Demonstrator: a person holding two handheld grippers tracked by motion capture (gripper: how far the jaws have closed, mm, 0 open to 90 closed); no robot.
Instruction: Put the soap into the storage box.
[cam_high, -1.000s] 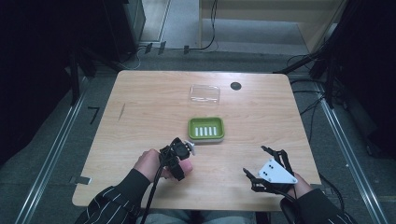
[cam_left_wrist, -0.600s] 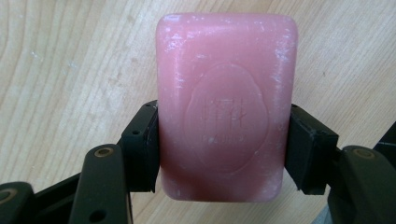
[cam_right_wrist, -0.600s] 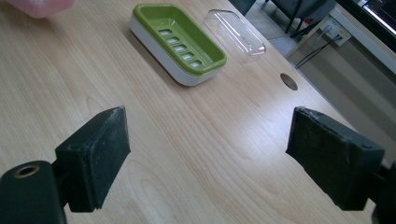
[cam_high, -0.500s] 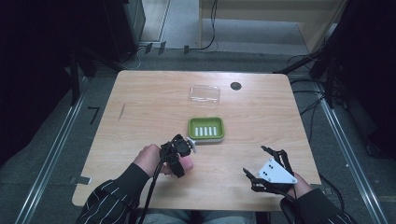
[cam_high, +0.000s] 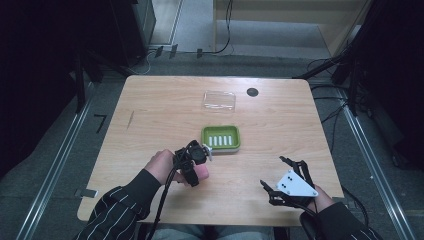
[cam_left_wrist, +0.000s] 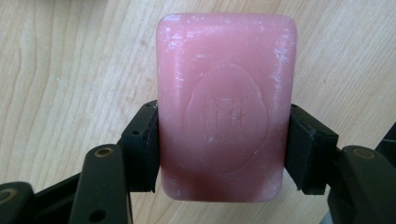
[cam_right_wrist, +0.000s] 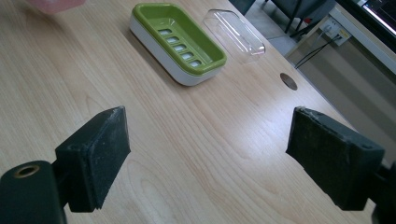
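A pink soap bar (cam_left_wrist: 227, 107) with an embossed stamp is pinched across its width by my left gripper (cam_left_wrist: 224, 140), a little above the wooden table. From above, the left gripper (cam_high: 196, 161) and the soap (cam_high: 202, 173) sit just left of and nearer than the green soap dish (cam_high: 205, 137), which holds nothing. My right gripper (cam_high: 272, 172) rests near the table's front right, open and empty. In the right gripper view its jaws (cam_right_wrist: 208, 154) stand wide apart, aimed toward the dish (cam_right_wrist: 212, 63), with the soap (cam_right_wrist: 53, 4) at the top left edge.
A clear plastic lid (cam_high: 219, 100) lies beyond the dish, also seen in the right gripper view as the lid (cam_right_wrist: 236, 32). A dark cable hole (cam_high: 252, 92) sits at the table's far edge. Bare wood separates the two grippers.
The left gripper with the soap has edged slightly toward the green dish. The right gripper has stayed where it was.
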